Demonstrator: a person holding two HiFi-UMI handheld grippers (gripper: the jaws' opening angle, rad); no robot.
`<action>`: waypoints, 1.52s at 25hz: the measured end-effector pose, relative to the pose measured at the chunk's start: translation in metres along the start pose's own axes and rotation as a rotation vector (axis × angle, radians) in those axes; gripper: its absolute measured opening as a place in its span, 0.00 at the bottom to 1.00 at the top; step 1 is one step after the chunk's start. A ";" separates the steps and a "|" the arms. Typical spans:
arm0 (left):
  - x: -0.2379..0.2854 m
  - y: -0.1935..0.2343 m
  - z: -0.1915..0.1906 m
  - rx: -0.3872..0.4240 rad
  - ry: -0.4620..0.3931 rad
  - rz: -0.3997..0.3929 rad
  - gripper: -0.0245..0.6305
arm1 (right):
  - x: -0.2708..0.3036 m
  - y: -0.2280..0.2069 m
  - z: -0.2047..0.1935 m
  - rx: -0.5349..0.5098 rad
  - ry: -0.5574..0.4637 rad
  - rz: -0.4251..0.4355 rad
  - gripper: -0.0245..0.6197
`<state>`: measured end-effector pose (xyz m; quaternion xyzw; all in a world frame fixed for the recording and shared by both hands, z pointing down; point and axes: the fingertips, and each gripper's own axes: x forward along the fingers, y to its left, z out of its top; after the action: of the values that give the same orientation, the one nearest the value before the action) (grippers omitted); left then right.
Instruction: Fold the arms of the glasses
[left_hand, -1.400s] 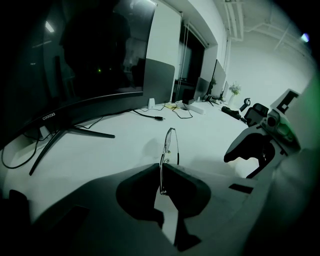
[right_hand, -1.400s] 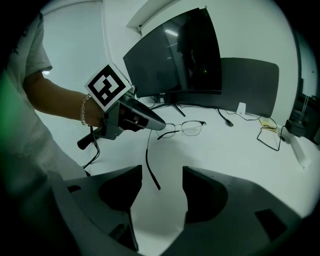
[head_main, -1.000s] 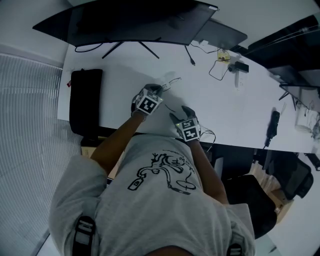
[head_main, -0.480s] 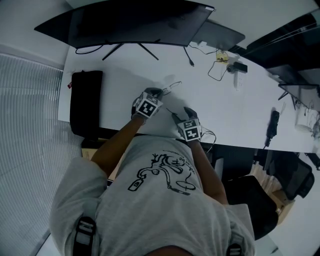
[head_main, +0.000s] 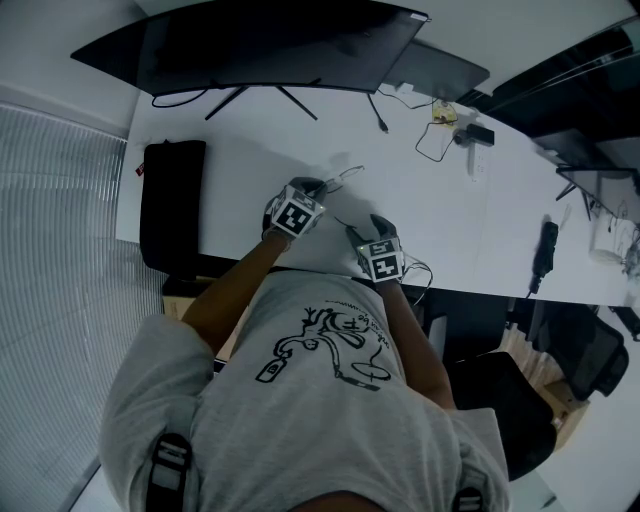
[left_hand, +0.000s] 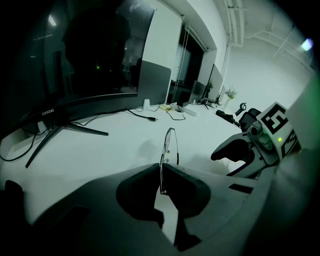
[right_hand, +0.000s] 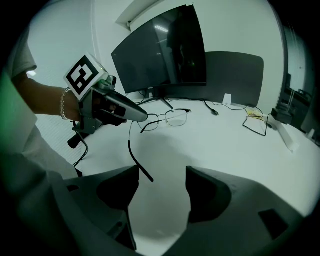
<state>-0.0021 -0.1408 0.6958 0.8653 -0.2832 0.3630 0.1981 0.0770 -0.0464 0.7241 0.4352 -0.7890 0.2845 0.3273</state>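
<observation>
My left claw (left_hand: 161, 170) pinching glasses (left_hand: 170, 142) at frame edge. My right claw (right_hand: 162, 175) spread; glasses arm (right_hand: 130, 142) tip between jaws, over tabletop (right_hand: 225, 145).

Dim, green-grey cast. My gripper views: strong fisheye, black corners. Lamp glints on monitor (right_hand: 165, 50); soft shadows on desk (right_hand: 225, 135).

Office, with curved monitor (head_main: 270, 45) on long white desk (head_main: 240, 140)

The monitor (head_main: 270, 45) walls the desk's (head_main: 480, 230) far edge, a black pad (head_main: 170, 200) its left edge; around the glasses (right_hand: 176, 118) it lies open.
</observation>
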 end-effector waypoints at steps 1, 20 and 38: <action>-0.001 -0.001 -0.001 0.001 0.003 -0.001 0.09 | 0.000 0.000 -0.001 0.000 0.001 -0.002 0.51; -0.002 -0.012 -0.003 0.032 0.025 -0.035 0.09 | -0.002 -0.017 0.001 0.038 0.002 -0.033 0.51; -0.003 -0.022 -0.006 0.065 0.040 -0.068 0.09 | 0.001 -0.027 0.003 0.056 0.010 -0.065 0.50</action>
<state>0.0065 -0.1197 0.6946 0.8730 -0.2379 0.3821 0.1879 0.0999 -0.0613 0.7275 0.4683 -0.7644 0.2980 0.3280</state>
